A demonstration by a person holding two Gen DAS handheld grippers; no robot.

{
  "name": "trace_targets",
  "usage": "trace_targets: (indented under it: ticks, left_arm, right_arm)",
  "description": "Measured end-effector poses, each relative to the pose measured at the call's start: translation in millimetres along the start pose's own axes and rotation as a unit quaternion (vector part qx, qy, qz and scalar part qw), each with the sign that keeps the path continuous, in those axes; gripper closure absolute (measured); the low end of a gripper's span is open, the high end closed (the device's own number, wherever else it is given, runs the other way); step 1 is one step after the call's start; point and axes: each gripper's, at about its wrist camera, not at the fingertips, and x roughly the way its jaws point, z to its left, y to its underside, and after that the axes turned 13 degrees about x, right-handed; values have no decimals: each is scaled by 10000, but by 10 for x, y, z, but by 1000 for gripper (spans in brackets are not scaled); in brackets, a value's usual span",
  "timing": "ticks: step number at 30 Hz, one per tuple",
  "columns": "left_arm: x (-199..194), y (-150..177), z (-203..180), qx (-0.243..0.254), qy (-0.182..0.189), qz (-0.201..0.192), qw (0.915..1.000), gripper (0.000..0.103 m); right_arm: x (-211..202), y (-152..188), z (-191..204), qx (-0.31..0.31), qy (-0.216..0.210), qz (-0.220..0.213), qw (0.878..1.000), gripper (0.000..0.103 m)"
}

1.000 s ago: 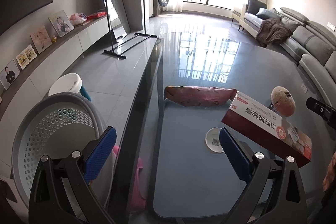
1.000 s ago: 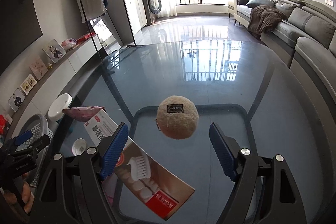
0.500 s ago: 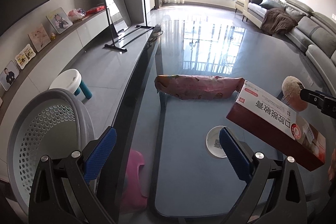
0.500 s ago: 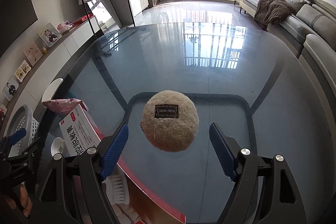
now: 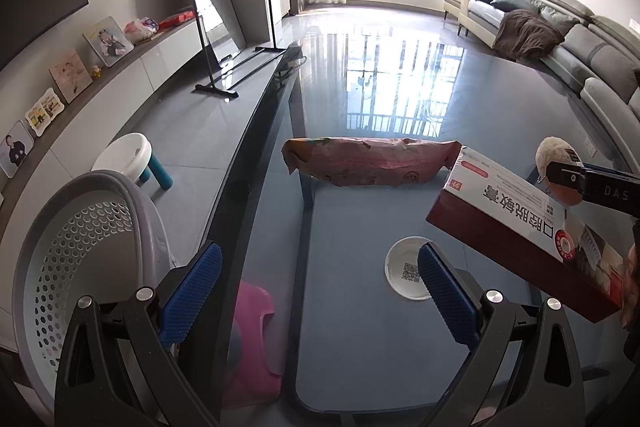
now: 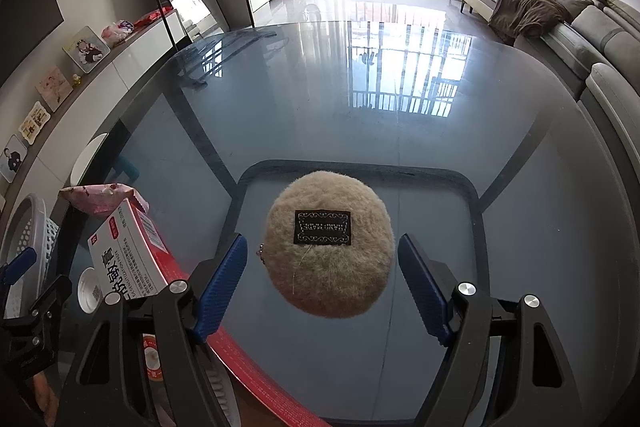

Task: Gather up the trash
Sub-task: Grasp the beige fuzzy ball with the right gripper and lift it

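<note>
In your left wrist view, your left claw (image 5: 320,291) stands wide apart at the bottom of the frame with nothing between its blue pads. Beyond it on the glass table (image 5: 360,347) lies a round white lid (image 5: 404,269), partly behind the right pad, and farther up at mid-frame a crumpled pink wrapper (image 5: 372,161). A red and white toothpaste box (image 5: 520,227) slants across the right side, and a grey perforated basket (image 5: 80,267) sits at lower left, off the table's edge. In your right wrist view, your right claw (image 6: 322,287) is closing, its pads either side of a fluffy beige ball (image 6: 328,247) at centre frame, not yet pressing on it. The ball rests on the table and shows a dark label on top. The toothpaste box lies at lower left, running under the left finger.
</note>
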Motion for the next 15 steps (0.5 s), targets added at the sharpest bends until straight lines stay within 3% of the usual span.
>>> trace_targets:
  ticks: [1,4,15]
  left_arm:
    - [-1,3,1,1,1,1,10000,6]
    - [-2,10,-1,0,30,5,10000,6]
    - [-25,63,-113,121,376,55,9992,6]
  right_arm:
    - [0,9,10,-28,42,-2,10000,42]
    - [-35,17,27,-48,-11,-60,10000,45]
    - [-311,-36,-63,218,-234,-324,9990,48]
